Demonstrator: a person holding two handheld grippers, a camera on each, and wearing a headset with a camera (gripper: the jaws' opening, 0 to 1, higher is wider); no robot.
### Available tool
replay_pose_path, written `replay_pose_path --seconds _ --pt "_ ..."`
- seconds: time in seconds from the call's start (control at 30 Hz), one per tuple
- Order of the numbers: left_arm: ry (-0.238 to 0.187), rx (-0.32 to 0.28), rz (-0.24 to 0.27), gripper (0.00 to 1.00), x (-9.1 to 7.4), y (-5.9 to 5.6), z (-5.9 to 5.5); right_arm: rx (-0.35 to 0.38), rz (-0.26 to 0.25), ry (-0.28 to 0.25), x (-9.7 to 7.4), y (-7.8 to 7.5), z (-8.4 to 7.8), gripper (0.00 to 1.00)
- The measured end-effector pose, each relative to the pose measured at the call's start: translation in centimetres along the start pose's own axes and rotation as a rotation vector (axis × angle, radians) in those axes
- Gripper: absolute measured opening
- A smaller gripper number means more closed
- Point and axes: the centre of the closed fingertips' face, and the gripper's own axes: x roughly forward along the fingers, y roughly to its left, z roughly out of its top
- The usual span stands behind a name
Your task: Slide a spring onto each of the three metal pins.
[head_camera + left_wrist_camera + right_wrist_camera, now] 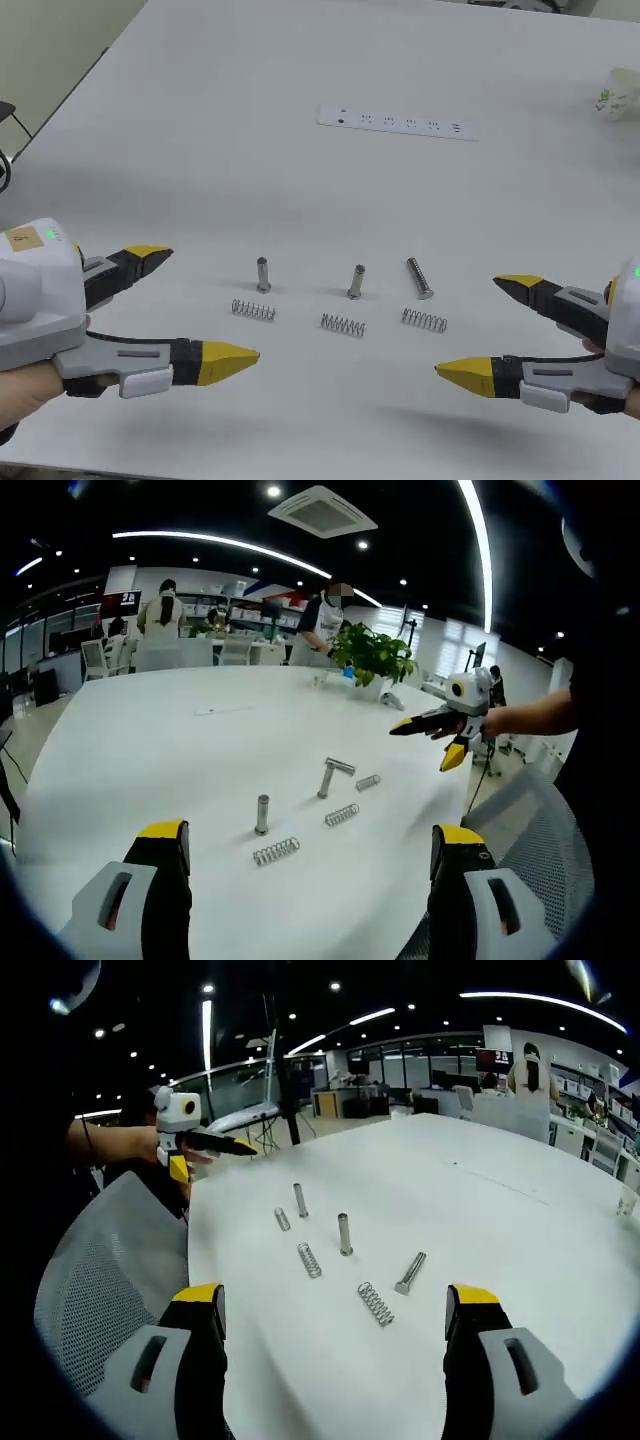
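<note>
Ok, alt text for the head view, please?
Three metal pins sit in a row on a white table, a loose spring in front of each. Open left tongs and right tongs hover either side; a power strip lies beyond.

Setting: open-plan office, shown by a large white meeting table (300, 60) bearing a white power strip (398, 122), a grey mesh office chair (95, 1270), rows of desks with monitors (400, 1100), a potted plant (372, 655), a ceiling air-conditioning cassette (322, 510), long strip lights (230, 542) and people standing (165, 605) at far desks.
</note>
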Motion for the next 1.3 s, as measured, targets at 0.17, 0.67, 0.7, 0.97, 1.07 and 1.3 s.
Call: replay_pose_path --seconds 0.17,0.67,0.7,0.97,1.07,1.3 --pt "-0.006 -0.002 0.003 0.98 -0.1 0.1 0.2 -0.005 0.002 0.008 0.2 0.2 0.0 0.98" --pt "-0.008 0.001 0.008 0.98 -0.6 0.1 0.1 -0.006 0.003 0.014 0.2 0.2 -0.2 0.97" --pt "-0.008 0.002 0.008 0.98 -0.6 0.1 0.1 -0.006 0.003 0.013 0.2 0.2 -0.2 0.97" --pt "-0.007 0.003 0.006 0.98 -0.6 0.0 0.2 -0.006 0.005 0.012 0.2 0.3 -0.2 0.96" --pt "-0.007 0.005 0.004 0.98 -0.6 -0.1 0.2 -0.006 0.003 0.013 0.2 0.3 -0.3 0.96" --pt "-0.044 -0.028 -0.008 0.98 -0.6 -0.2 1.1 -0.002 0.006 0.025 0.2 0.3 -0.6 0.95"
